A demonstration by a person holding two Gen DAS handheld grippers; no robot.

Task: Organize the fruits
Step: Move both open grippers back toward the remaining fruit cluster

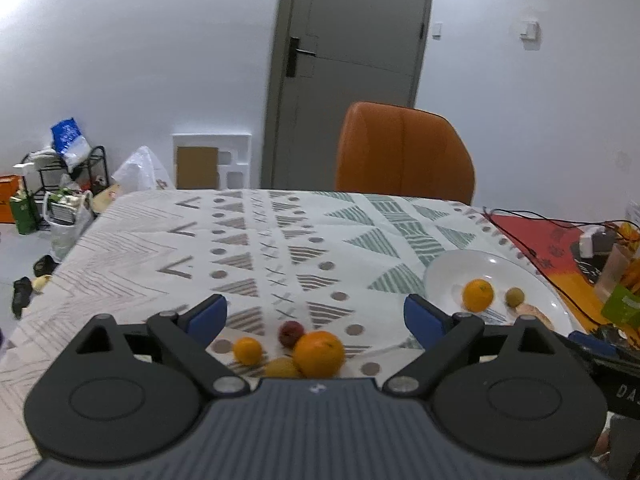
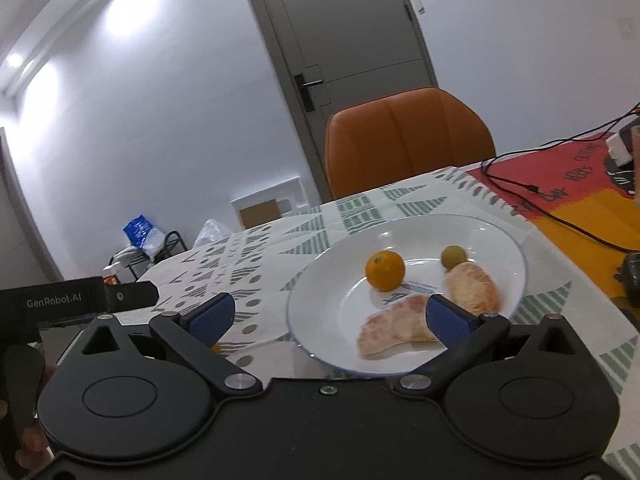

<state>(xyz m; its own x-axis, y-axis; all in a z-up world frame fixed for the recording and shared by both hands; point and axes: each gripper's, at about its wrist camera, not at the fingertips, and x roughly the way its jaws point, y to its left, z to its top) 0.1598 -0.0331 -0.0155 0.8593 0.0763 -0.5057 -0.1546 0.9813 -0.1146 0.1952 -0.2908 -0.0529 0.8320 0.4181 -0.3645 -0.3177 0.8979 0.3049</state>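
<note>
**4 fruits loose on the cloth, 4 pieces on the plate**

In the left wrist view, we are holding the left gripper with its jaws wide apart, gripping nothing. Between the blue pads, 4 fruits are sitting on the cloth: a big orange, a small orange, a red fruit and a yellow fruit. The plate is lying to the right.

In the right wrist view, we are keeping the right gripper spread apart too, empty, just before the plate. On it are lying a mandarin, a green fruit and 2 peeled segments.
</note>
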